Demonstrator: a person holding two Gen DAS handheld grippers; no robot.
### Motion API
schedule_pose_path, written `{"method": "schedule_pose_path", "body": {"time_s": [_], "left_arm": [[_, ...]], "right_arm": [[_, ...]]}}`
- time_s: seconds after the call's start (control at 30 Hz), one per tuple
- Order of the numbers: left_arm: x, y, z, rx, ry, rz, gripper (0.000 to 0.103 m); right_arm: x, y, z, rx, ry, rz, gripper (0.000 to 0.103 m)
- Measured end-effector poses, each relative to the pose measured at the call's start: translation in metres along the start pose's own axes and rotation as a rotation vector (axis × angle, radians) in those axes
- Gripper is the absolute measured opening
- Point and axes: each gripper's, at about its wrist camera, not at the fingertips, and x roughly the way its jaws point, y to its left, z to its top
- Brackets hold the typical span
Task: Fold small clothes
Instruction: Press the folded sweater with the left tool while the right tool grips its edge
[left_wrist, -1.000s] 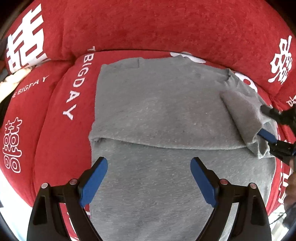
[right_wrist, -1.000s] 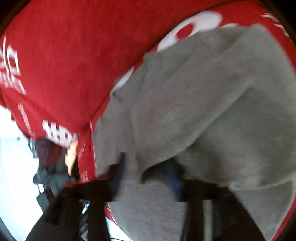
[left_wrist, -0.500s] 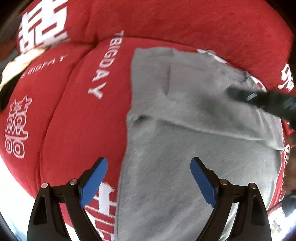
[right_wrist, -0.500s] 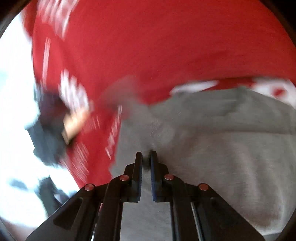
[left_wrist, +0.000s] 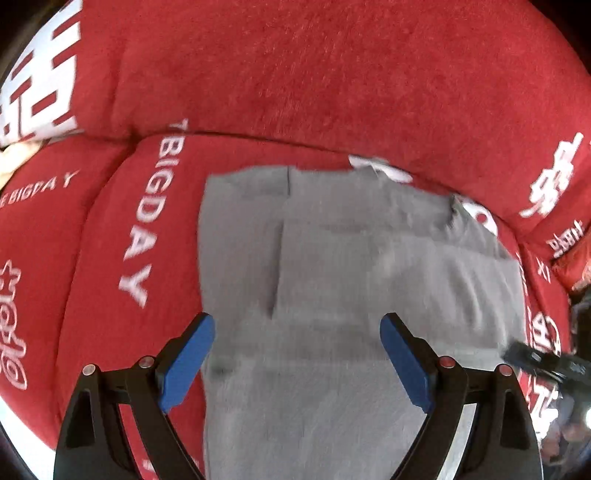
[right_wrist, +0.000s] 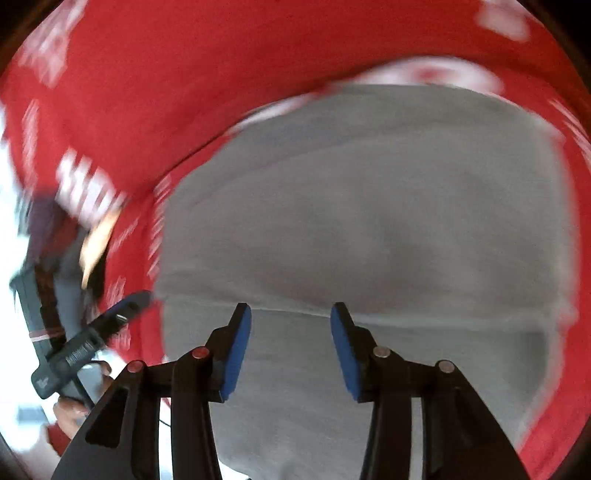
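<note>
1. A red cushioned surface (left_wrist: 295, 74) with white lettering (part of it reads "BIGDAY") surrounds the work area, and its padded back rises on the far side.
2. The grey garment (left_wrist: 351, 277) lies flat on the red seat, partly folded, with layered edges showing as one line running near to far on its left part and a crosswise edge farther right.
3. The left gripper (left_wrist: 297, 363) hangs over the near part of the garment with its blue pads spread wide and nothing between them; its left pad sits over the garment's left edge.
4. The right gripper (right_wrist: 291, 350) points down at the garment (right_wrist: 369, 221) near a crosswise fold edge; its jaws are opening and no cloth is pinched between the pads.
5. In the right wrist view, the left gripper's dark body and a hand (right_wrist: 70, 413) appear at the near left, beside the garment, not over it.
6. Both views are blurred by motion, so small seams and the white print are hard to read, and the garment's near end is cut off by the frame and the gripper bodies.
7. A second ago the right gripper pinched a raised flap at the garment's right edge; that flap now lies flat and the gripper shows only at the left wrist view's right edge.
</note>
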Motion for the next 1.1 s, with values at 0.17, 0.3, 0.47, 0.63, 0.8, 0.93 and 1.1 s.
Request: {"method": "schedule_pose_path", "body": {"time_s": [0.17, 0.3, 0.47, 0.63, 0.8, 0.93, 1.1], "left_arm": [[0.031, 0.002, 0.015, -0.025, 0.078, -0.057, 0.088], [0.037, -0.006, 0.013, 0.034, 0.101, -0.034, 0.078], [0.039, -0.009, 0.013, 0.05, 0.111, -0.016, 0.037], [0.031, -0.004, 0.016, 0.011, 0.088, -0.066, 0.015], [0.013, -0.005, 0.001, 0.048, 0.07, -0.063, 0.015], [0.032, -0.005, -0.018, 0.07, 0.094, 0.02, 0.015], [0.023, 0.0, -0.019, 0.04, 0.064, 0.075, 0.016]], "right_arm": [[-0.037, -0.092, -0.015, 0.348, -0.095, 0.073, 0.049], [-0.035, -0.12, -0.024, 0.436, -0.105, 0.151, 0.049], [-0.03, -0.132, -0.038, 0.496, -0.109, 0.245, 0.049], [-0.019, -0.132, -0.028, 0.567, -0.163, 0.305, 0.049], [-0.034, -0.129, -0.01, 0.543, -0.219, 0.288, 0.007], [-0.046, -0.128, -0.008, 0.455, -0.218, 0.219, 0.007], [-0.027, -0.152, -0.017, 0.462, -0.147, 0.226, 0.012]]}}
